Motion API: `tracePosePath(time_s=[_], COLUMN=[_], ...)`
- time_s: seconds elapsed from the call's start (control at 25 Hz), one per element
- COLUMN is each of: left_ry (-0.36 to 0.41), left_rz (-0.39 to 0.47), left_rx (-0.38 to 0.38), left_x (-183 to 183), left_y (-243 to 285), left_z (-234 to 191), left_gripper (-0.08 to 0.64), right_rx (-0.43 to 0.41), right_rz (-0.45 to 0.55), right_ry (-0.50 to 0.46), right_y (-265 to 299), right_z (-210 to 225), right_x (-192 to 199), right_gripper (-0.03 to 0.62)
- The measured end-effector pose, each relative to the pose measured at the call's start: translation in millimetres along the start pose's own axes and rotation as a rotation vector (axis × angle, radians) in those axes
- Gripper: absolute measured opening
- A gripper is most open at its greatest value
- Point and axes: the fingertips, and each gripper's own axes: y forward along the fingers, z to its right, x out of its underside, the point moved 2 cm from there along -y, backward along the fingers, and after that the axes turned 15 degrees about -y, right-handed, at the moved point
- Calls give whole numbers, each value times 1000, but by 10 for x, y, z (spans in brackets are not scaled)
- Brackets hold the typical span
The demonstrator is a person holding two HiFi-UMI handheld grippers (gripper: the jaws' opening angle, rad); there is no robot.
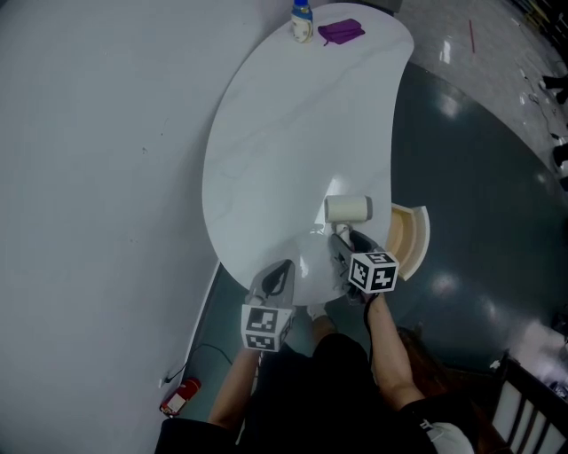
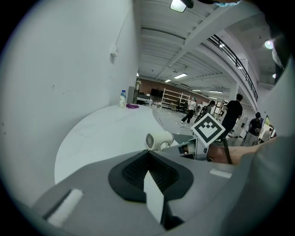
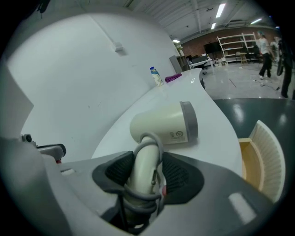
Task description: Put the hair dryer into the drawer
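Left gripper (image 2: 148, 159): at the near edge of the tabletop (image 1: 266, 133), left of the work. Jaws together, nothing between them. It gives no support if the load swings, and it could be clipped if the lift drifts leftward.

Far edge: bottle (image 1: 302, 22) and cloth (image 1: 341, 32), well apart from the work. No hazard.

Dryer (image 3: 163, 124): lies on the tabletop near the near edge, toward the right side. Barrel lies crosswise, handle (image 3: 144, 161) points back at the person. Cord (image 3: 138, 196) is wound round the handle in slack loops.

Right gripper (image 3: 146, 173): closed on the handle, one pad against each side, low down where the cord wraps.
- The hold is far from the barrel, likely the heavy end. On lifting, the barrel may dip and the handle may twist in the pads.
- The right pad seems to bear partly on cord, not plastic. A smooth round handle with cord under the pad could slip.
- A loop could work loose, trail, and snag the tabletop edge or hang over the drawer front.

Drawer (image 1: 404, 238): open at the tabletop's right edge, just beside the dryer. Curved white front, wooden inside. Depth can't be told.
- The opening looks narrow. A barrel carried crosswise may strike the front or the tabletop edge on the way down.
- Letting go too high would knock the casing.
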Motion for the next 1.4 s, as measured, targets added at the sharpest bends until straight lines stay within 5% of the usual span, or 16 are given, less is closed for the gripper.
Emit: tracePosePath(time_s=[0.8,1.4], left_ry=[99,175], left_rz=[24,-60], left_rx=[145,294], left_x=[-344,-233], left_y=[201,563], left_z=[851,1404], left_gripper=[6,6], right_rx=[33,214], right_rz=[169,207], right_ry=[48,169], right_y=[-1069,-1665], right_z=[207,795], right_x=[-204,184], right_gripper=[204,204])
